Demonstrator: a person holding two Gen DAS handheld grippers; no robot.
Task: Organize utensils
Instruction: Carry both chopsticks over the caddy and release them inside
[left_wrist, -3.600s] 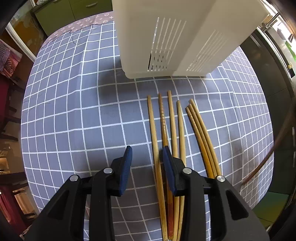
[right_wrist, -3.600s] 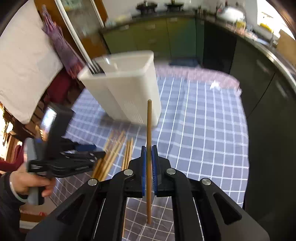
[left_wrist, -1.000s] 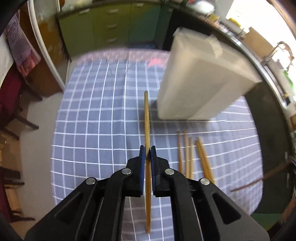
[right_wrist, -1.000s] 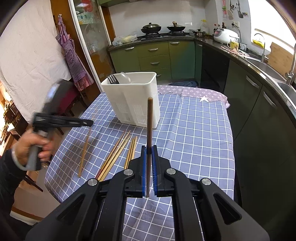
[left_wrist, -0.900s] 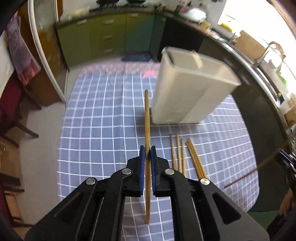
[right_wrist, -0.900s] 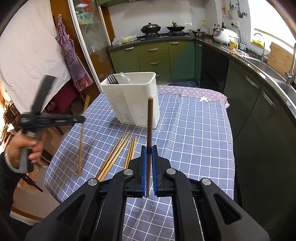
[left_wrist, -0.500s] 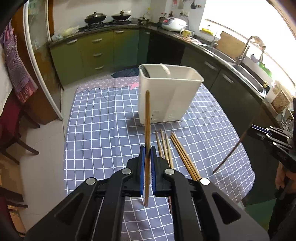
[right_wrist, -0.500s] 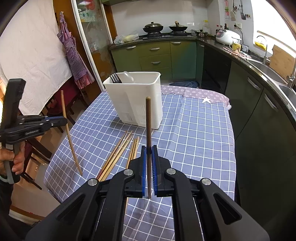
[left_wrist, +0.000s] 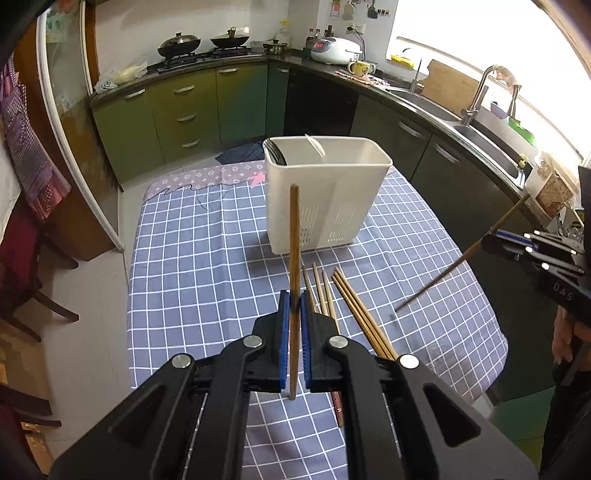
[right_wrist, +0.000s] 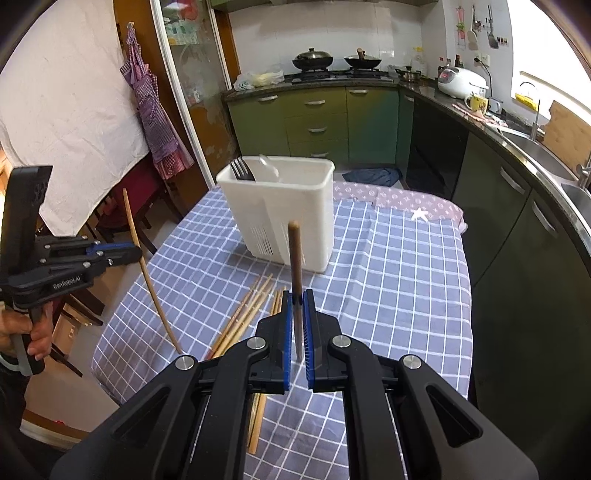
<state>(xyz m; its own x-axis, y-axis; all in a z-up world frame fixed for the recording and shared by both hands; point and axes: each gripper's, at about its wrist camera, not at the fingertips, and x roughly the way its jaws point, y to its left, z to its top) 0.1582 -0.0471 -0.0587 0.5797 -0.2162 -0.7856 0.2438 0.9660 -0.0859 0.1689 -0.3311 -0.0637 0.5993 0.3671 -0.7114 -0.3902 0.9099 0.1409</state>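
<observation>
Kitchen scene, green cabinets (left_wrist: 207, 110) along the back wall and right side, hob with two woks (right_wrist: 334, 57), rice cooker (left_wrist: 334, 48), sink with tap (left_wrist: 480, 122) under a bright window. Counter (left_wrist: 192, 266) in the middle carries a blue-grey checked cloth with white grid lines; a patterned pinkish cloth edge shows at its far end.

Left claw (left_wrist: 294, 325) is clamped narrow on a light wooden chopstick (left_wrist: 294, 258), held roughly upright above the cloth, blue pads touching it on both sides. Seen from the right wrist view, that stick slants, lower tip near the cloth's left edge.

Right claw (right_wrist: 296, 325) is pinched tight on a darker brown chopstick (right_wrist: 294, 258), also upright, top end in front of the holder. In the left wrist view it hangs tilted over the counter's right side.

Loose chopsticks (left_wrist: 347, 306) lie flat on the cloth in a loose fan, just beyond both claws, between them and the holder. White plastic utensil holder (left_wrist: 325, 195) stands upright near the far middle of the cloth, slotted walls, a fork (right_wrist: 242, 170) and a pale spoon (right_wrist: 269, 166) sticking out of its back-left part.

Purple checked apron (right_wrist: 155, 110) hangs by a glass door on the left; white sheet (right_wrist: 66, 110) covers the wall beside it. Dark wooden chair legs show by the floor at left.
</observation>
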